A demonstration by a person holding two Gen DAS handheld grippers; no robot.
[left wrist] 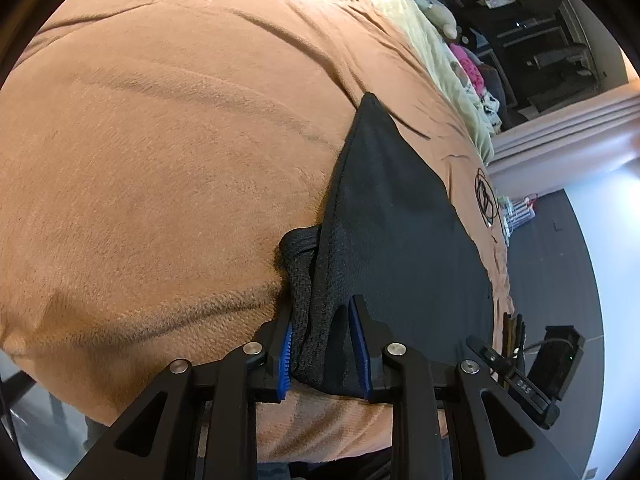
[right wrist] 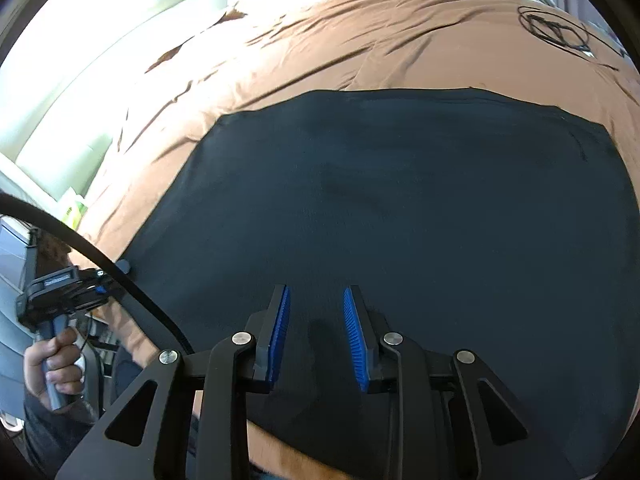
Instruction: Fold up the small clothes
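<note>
A: Left gripper (left wrist: pixel 320 320) is down at the edge of the black garment (left wrist: pixel 400 216), and a bunched fold of that mesh fabric sits right between its 2 blue pads (left wrist: pixel 285 354).

B: Gripping it?

A: The fabric fills the gap, and the pads are pressed in on both sides, so yes, it's clamped on the cloth there.

B: And where's the garment lying?

A: On the brown blanket (left wrist: pixel 160 160) that covers the bed. From the right wrist view the black garment (right wrist: pixel 400 208) is spread wide and fairly flat over the brown blanket (right wrist: pixel 360 40).

B: The right gripper (right wrist: pixel 317 320)?

A: Hovering over the near part of the garment, fingers parted, nothing caught between the 2 blue pads (right wrist: pixel 354 344).

B: Anything else on the bed?

A: A thin black cable loop (right wrist: pixel 554 28) lies on the blanket beyond the garment's far right corner. At the left you can see the person's hand (right wrist: pixel 54 364) wrapped round the other gripper's handle.
</note>
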